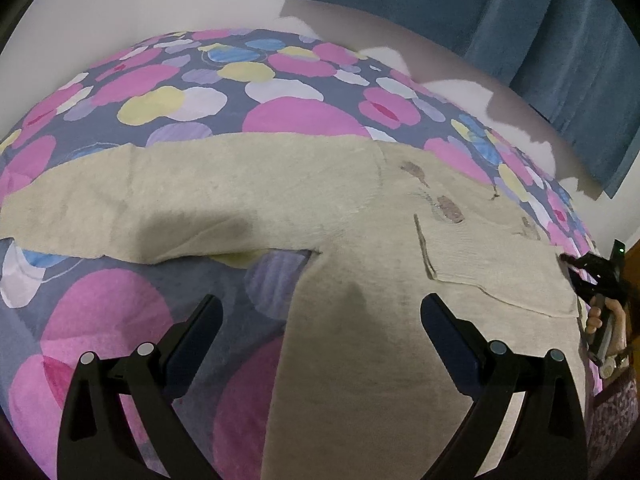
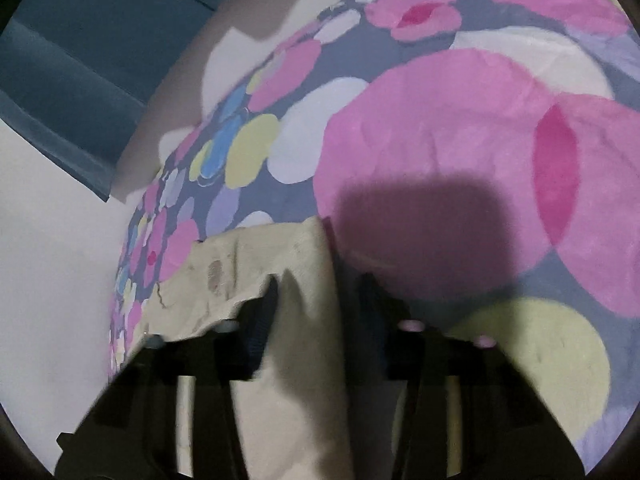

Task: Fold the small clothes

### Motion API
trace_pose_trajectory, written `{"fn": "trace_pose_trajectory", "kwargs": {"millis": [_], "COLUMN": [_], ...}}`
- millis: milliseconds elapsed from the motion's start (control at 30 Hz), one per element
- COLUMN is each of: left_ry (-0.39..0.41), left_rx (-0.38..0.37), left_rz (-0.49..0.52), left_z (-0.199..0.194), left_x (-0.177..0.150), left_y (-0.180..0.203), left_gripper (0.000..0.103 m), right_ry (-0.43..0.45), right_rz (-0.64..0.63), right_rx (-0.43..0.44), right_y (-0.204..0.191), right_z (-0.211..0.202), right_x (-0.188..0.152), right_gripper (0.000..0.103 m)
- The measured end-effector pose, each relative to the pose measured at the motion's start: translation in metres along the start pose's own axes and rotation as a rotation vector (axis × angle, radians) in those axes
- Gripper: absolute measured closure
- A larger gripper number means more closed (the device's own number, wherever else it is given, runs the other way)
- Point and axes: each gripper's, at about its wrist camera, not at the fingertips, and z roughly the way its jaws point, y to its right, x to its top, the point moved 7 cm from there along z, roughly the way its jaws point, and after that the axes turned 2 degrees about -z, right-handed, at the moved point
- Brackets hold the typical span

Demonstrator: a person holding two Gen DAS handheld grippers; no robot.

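A beige knitted small garment [image 1: 360, 216] is lying spread flat across the bed's pink, yellow and blue dotted bedspread [image 1: 168, 92], one sleeve reaching towards the bed's left edge. The left gripper [image 1: 320, 320] is hovering over its lower part, fingers [image 1: 200, 332] standing wide with nothing between them. At the bed's right edge, the right gripper [image 2: 320, 292] is pinching the garment's folded-up edge, fingers closed tight on the cloth.

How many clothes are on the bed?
1: a beige sweater, spread out across the spotted bedcover, with a sleeve reaching toward the left. More clothes could lie outside the pictures.
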Motion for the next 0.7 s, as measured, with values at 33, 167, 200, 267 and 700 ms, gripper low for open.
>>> {"fn": "trace_pose_trajectory", "kwargs": {"millis": [33,167,200,267,700], "left_ry": [-0.002,-0.008,-0.008,-0.008,-0.005], "left_rx": [0.001,0.000,-0.001,-0.003,-0.005], "left_rz": [0.001,0.003,0.000,-0.002,0.007], "left_z": [0.001,0.004,0.004,0.004,0.004], "left_x": [0.000,-0.002,-0.002,-0.002,-0.004], "left_y": [0.000,-0.001,-0.001,-0.002,0.001], "left_gripper": [0.004,0.004,0.004,0.004,0.004], "right_ry": [-0.009,-0.013,-0.012,-0.011,-0.046], "right_rz": [0.006,0.037,0.025,0.020,-0.055], "right_rx": [0.012,0.055,0.051,0.047,0.087], "right_y": [0.003,0.006,0.006,0.005,0.003], "right_z": [0.003,-0.002,-0.006,-0.013,-0.053], "right_x": [0.001,0.001,-0.002,-0.007,-0.076], "right_gripper": [0.099,0.099,0.098,0.095,0.092]}}
